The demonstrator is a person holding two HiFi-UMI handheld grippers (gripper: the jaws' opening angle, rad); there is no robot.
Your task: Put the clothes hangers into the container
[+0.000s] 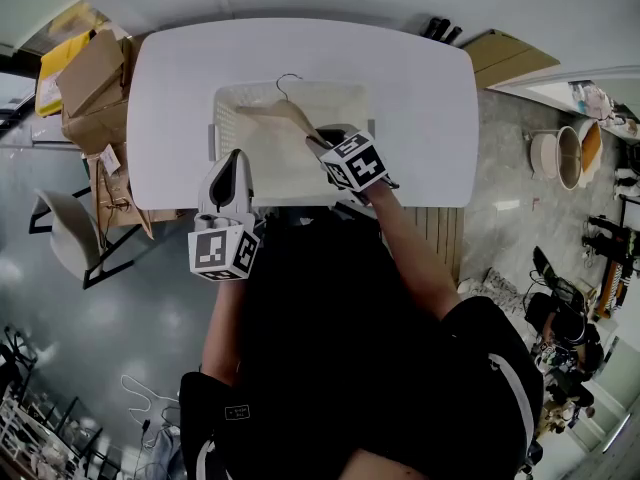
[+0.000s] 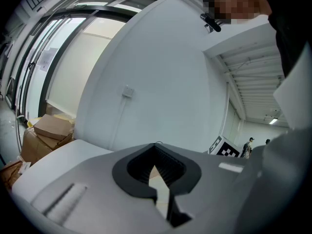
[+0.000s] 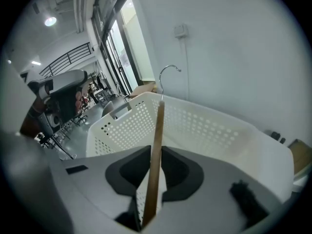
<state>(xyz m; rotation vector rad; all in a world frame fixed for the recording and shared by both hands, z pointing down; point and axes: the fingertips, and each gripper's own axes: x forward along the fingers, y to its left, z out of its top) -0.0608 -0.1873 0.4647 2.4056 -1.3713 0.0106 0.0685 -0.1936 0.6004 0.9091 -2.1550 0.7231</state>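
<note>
**Hanger gripped over the basket**

Your right gripper (image 1: 320, 146) is clamped on one wooden arm of the hanger (image 1: 272, 113), at the near right part of the basket (image 1: 340, 90). From there the hanger slants across the basket's inside, with its metal hook (image 1: 288, 78) up over the far rim. Can't tell if its far end touches the basket floor. Your left gripper (image 1: 232, 160) sits at the basket's near left corner, jaws pinched together with nothing in them. The basket stands on the white table (image 1: 170, 88).

wooden hanger (image 1: 288, 115) slanting over the white perforated basket (image 1: 228, 126).
</note>
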